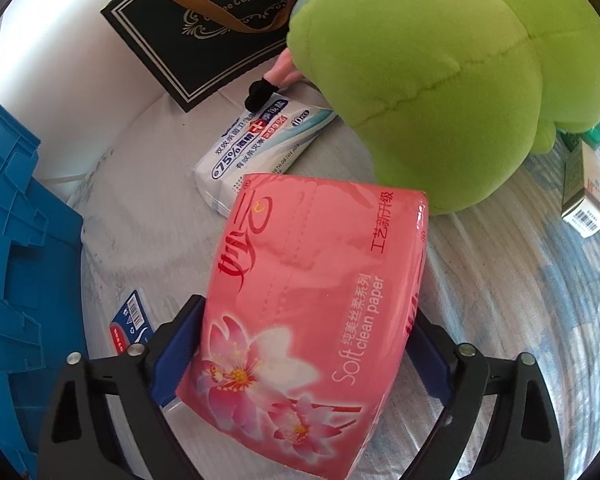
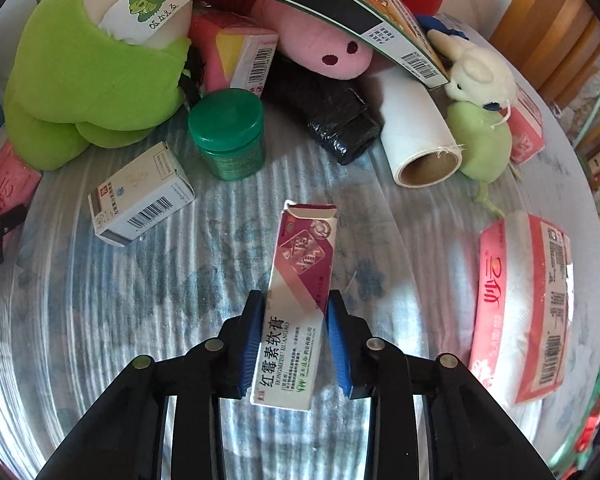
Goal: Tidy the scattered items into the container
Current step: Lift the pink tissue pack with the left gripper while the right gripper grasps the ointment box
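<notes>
Between right gripper [image 2: 294, 336] pads, ointment box [image 2: 296, 300], seemingly clamped

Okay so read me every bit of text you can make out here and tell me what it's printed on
"Soft clean paper", "工艺新升级": pink tissue pack clamped in the left hand-held gripper.
"75%", "99%": wet wipes pack.
"Cup And Sau...": black gift bag, partly covered.
"红霉素软膏", "HONGMEISU RUANGAO": ointment box between the right hand-held gripper pads.
Barcode digits, the small white box and the plush tag lettering: too small to read.
</notes>
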Demonstrator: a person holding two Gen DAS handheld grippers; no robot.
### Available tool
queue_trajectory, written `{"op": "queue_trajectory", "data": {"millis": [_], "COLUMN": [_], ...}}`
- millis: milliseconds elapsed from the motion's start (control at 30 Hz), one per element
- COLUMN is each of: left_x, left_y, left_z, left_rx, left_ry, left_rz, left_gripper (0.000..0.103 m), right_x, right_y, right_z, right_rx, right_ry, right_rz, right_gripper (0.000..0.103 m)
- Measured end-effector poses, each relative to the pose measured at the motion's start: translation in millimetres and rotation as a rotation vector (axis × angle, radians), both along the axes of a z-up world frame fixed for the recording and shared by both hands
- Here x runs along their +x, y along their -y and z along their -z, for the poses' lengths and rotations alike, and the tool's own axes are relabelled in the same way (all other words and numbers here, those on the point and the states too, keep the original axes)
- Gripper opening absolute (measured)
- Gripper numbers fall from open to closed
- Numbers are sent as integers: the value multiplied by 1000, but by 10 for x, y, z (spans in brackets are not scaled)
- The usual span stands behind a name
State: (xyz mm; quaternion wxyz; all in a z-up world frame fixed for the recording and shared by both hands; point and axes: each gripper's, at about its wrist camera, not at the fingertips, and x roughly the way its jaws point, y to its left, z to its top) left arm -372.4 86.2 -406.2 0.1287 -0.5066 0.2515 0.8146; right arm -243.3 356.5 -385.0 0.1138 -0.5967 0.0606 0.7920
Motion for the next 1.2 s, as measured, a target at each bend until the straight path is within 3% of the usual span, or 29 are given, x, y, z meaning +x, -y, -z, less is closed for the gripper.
{"op": "queue_trajectory", "data": {"millis": [367,633,1000,1200], "left_x": [374,769,1382,1783], "left_y": [179,126,80,63], "left_z": [-204,-486,-1198,-1631], "left_rx": [118,104,85,124], "left_ry": [-6,-41,-146,-189], "left_rz": [-118,-109,-116,-123], "left_gripper": [85,85,85,85], "right_x": [356,680,982,1217], "right_y": [11,-17,133,165], "right_z": [-373,-636,-914,-1324], "right_rx": [-7,0,30,50], "right_ry": [-36,-53,-129,-187], "right_rz": [-30,-62,-139,-168], "right_gripper": [29,29,29,29]}}
